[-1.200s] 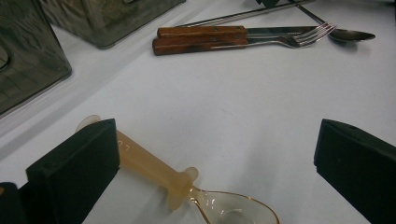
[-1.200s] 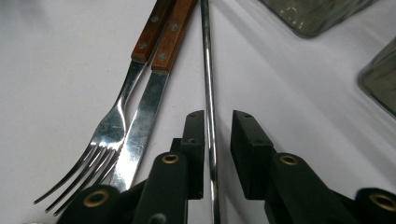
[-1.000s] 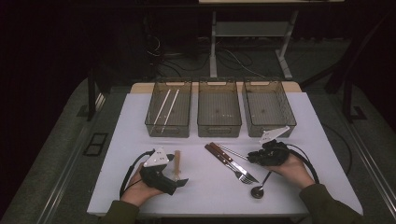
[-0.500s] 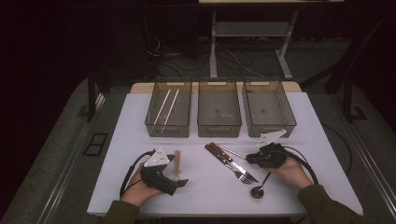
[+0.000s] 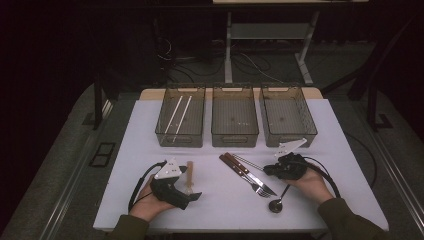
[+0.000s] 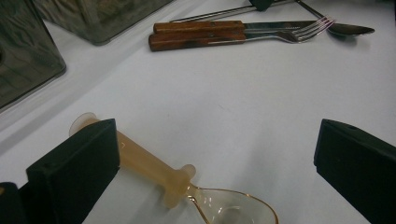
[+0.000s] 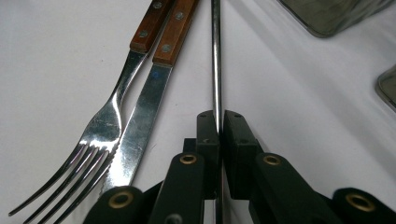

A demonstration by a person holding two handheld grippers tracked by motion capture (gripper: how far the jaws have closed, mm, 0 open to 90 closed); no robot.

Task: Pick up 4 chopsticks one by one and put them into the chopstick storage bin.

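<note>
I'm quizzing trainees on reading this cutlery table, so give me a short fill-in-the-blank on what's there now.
1. The right claw is shut on a thin metal ____.
2. The fork and knife both have ____ handles.
3. The left claw stands ____ around the translucent spoon.
4. The white sticks lie in the ____ bin of three.

Missing words: rod; wooden; open; left

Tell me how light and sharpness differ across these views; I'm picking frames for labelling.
High view: lit white table, dark surroundings, small cutlery soft. Left gripper view: translucent spoon sharp, near jaws soft. Right gripper view: glare on fork and knife blade, right gripper shut on a thin metal handle.
</note>
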